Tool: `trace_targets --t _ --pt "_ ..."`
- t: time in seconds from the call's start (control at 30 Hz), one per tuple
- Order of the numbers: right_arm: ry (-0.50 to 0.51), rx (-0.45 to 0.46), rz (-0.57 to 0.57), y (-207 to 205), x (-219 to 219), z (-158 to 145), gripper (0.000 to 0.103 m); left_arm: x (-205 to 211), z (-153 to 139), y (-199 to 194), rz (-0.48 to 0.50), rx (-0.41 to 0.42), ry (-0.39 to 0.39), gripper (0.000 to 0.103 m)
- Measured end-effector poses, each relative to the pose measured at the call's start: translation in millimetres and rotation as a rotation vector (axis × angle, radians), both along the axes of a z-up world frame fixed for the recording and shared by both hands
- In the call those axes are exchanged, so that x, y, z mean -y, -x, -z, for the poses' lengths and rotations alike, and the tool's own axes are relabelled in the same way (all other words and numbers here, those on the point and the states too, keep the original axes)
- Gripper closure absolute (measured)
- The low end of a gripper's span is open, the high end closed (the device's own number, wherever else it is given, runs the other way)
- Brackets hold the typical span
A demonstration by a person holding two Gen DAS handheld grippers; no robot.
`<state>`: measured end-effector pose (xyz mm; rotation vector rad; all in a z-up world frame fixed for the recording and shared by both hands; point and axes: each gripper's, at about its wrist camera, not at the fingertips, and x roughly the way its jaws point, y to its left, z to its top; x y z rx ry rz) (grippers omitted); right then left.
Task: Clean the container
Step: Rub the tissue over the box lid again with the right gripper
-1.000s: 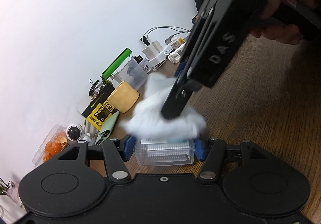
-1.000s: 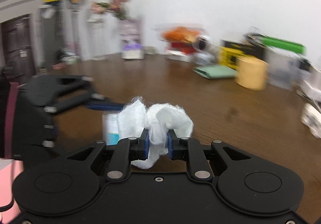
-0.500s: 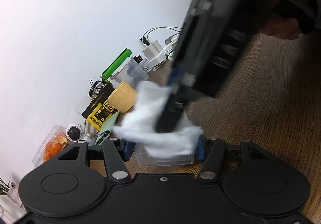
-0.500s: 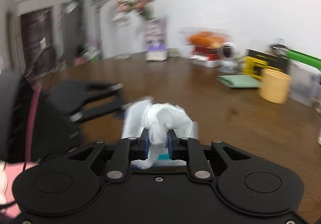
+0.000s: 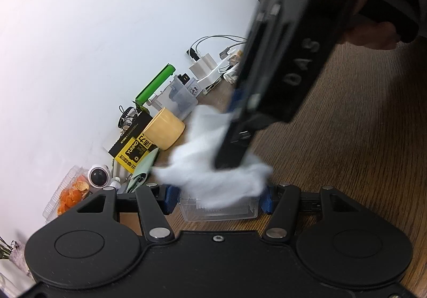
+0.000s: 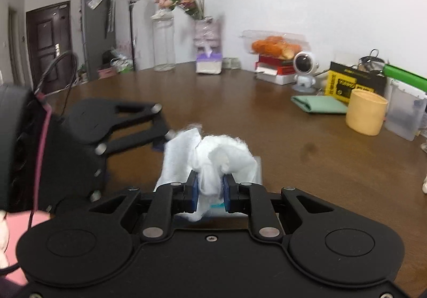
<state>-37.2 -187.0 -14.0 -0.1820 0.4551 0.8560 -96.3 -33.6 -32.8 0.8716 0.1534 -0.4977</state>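
left gripper [image 5: 218, 198] clamps the clear container [image 5: 218, 210] steady on the bench [image 5: 347, 151]; right gripper [image 6: 209, 192] pinches a white tissue [image 6: 210, 156], scrubbing its top.

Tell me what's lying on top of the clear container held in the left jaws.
A crumpled white tissue, pinched in the right gripper, lies over the clear container gripped by the left gripper. It hides the container's top; only the ribbed front wall shows.

Left gripper [image 5: 218, 198] clamps the container [image 5: 218, 210]; right gripper [image 6: 210, 191], pinched on the wipe [image 6: 210, 156], angles down onto the container.
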Motion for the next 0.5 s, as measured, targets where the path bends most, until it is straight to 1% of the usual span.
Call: trace_targets --t 0.03,0.13,0.2,0.33,0.4,0.5 --pt "-0.005 -0.022 0.023 -2.9 5.4 2.3 0.084 0.3 0.4 0.9 0.000 0.000 0.000 0.046" --pt "-0.002 -0.053 0.159 -19.4 20.0 4.8 0.084 0.4 0.3 0.2 0.000 0.001 -0.001 0.046" --pt "-0.006 -0.053 0.199 -28.0 21.0 3.9 0.084 0.4 0.4 -0.1 0.000 0.002 -0.001 0.046" --pt "-0.051 -0.021 0.079 -18.0 2.6 -2.7 0.084 0.4 0.5 -1.3 0.000 -0.001 0.000 0.046" --pt "-0.038 -0.014 0.023 -7.2 -4.2 -3.9 0.084 0.0 0.3 -2.3 0.000 -0.002 0.001 0.046" --pt "-0.021 -0.031 0.023 0.4 0.5 -1.1 0.084 -0.9 -0.8 -5.6 0.000 -0.005 0.002 0.046"
